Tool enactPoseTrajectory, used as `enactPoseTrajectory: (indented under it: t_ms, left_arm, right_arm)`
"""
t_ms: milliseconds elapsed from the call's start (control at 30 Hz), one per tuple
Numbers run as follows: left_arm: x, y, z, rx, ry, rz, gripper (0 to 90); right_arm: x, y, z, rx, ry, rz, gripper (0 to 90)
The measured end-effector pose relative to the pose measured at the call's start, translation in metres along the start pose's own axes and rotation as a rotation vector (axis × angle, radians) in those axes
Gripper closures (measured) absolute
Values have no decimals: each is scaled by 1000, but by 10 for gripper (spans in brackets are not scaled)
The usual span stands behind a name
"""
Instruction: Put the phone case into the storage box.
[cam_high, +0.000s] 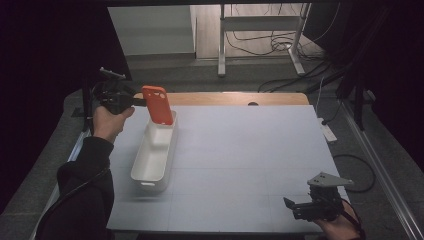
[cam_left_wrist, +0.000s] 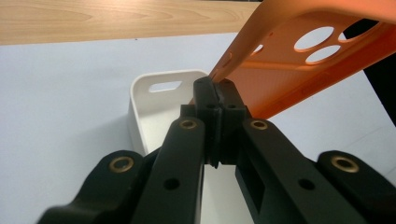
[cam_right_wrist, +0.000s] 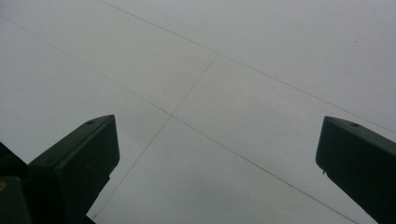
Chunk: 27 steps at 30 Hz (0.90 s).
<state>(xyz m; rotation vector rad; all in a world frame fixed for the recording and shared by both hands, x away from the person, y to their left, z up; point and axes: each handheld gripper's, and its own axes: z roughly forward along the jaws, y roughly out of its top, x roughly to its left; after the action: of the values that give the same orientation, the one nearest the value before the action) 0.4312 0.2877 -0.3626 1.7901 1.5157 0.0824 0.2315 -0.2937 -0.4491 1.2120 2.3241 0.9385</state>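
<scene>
Orange is catching my eye first in the high view: my left gripper (cam_high: 134, 101) is pinching a phone case (cam_high: 158, 105) by its edge, jaws closed tight on it. I am holding the case tilted, just above the far end of the bin (cam_high: 155, 152), its lower end hanging over the bin's far rim. The bin is lying lengthwise on the white mat (cam_high: 240, 160), near the mat's left edge. My left hand (cam_high: 111, 122) is sitting left of the bin's far end. My right gripper (cam_high: 299, 206) is waiting well apart from the bin, at the mat's near right corner, jaws pointing toward the bin and standing open with nothing between them.

Moving to the left gripper view, I am seeing the two black jaws meeting at their tips on the case (cam_left_wrist: 299, 70) edge, pads pressing the thin orange wall. The case is slanting up and to the right from the grip, round camera holes showing. Below and behind the jaws the bin (cam_left_wrist: 140, 93) is showing its end wall with a slot handle, and the case is hovering just beside that end.

Turning to the right gripper view, I am looking along wide-apart jaws at bare mat (cam_right_wrist: 210, 70), crossed by faint lines, nothing held.
</scene>
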Motion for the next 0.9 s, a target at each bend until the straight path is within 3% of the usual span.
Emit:
enactPoseTrajectory:
  t_ms: [900]
  left_arm:
    - [20,-4,31,22,31,-41,894]
  right_arm:
    - [2,0,1,13,11,-20,0]
